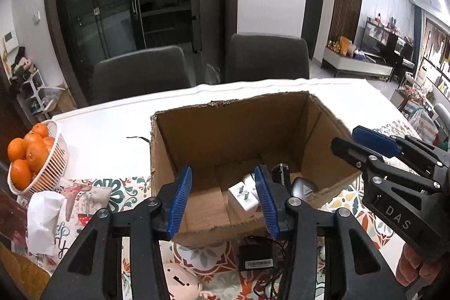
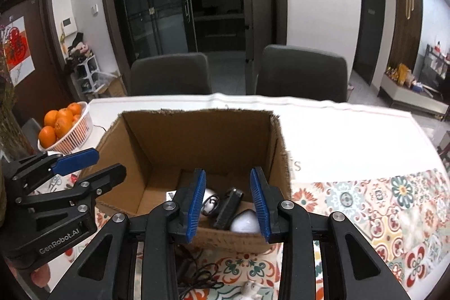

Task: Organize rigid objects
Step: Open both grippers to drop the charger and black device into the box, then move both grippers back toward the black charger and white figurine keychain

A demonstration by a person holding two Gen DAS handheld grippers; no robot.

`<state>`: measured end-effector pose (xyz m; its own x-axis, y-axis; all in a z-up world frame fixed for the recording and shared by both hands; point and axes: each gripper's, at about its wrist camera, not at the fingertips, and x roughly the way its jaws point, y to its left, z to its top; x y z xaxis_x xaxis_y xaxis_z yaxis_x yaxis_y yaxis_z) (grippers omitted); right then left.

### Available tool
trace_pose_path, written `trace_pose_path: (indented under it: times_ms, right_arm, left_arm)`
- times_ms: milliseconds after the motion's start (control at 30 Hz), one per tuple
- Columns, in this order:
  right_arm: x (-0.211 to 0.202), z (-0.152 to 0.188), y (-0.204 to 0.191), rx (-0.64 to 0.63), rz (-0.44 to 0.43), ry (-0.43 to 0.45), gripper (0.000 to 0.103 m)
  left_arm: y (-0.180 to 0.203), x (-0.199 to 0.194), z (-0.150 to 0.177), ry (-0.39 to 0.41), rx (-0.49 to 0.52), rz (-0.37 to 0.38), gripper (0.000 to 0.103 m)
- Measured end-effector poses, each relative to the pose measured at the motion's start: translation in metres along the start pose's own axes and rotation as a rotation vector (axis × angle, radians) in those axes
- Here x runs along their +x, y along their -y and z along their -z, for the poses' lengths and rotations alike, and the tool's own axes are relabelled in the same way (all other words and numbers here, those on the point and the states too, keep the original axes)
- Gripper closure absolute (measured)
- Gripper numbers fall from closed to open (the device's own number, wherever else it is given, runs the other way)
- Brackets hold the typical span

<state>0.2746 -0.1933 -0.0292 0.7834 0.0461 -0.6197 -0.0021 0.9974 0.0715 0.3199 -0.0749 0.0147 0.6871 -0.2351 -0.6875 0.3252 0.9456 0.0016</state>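
Observation:
An open cardboard box (image 1: 213, 137) stands on the table; it also shows in the right wrist view (image 2: 197, 137). Inside lie a white plug adapter (image 1: 242, 198), a black device (image 2: 228, 208), a silver mouse (image 1: 303, 189) and a white rounded object (image 2: 245, 221). My left gripper (image 1: 223, 201) is open and empty over the box's near edge. My right gripper (image 2: 227, 204) is open and empty over the same edge. In front of the box lie a black adapter with cable (image 1: 257, 257) and a pale figurine (image 1: 182, 280).
A white basket of oranges (image 1: 36, 159) stands at the left; it also shows in the right wrist view (image 2: 67, 128). A crumpled tissue (image 1: 43, 218) lies near it. Two grey chairs (image 2: 171, 75) stand behind the table. A patterned cloth (image 2: 379, 204) covers the near table.

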Motion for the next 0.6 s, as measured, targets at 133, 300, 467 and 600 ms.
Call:
trace_pose_path:
  times_ms: [133,300,467,600]
  right_arm:
    - [-0.018,0.004,-0.001,-0.004,0.017,0.043,0.068]
    - [-0.037,0.012,0.000,0.010,0.018,0.068,0.068]
    - [-0.050,0.022,0.003,0.026,0.021,0.080,0.068]
    - [-0.061,0.032,0.002,0.024,0.043,0.096,0.067]
  left_arm:
    - [0.003,-0.015,0.006,0.024,-0.002,0.003,0.056]
    - [0.008,-0.029,0.015,0.046,0.003,-0.003,0.055]
    - [0.011,-0.037,0.024,0.051,0.004,0.004,0.054]
    - [0.014,-0.042,0.031,0.051,0.001,0.007,0.051]
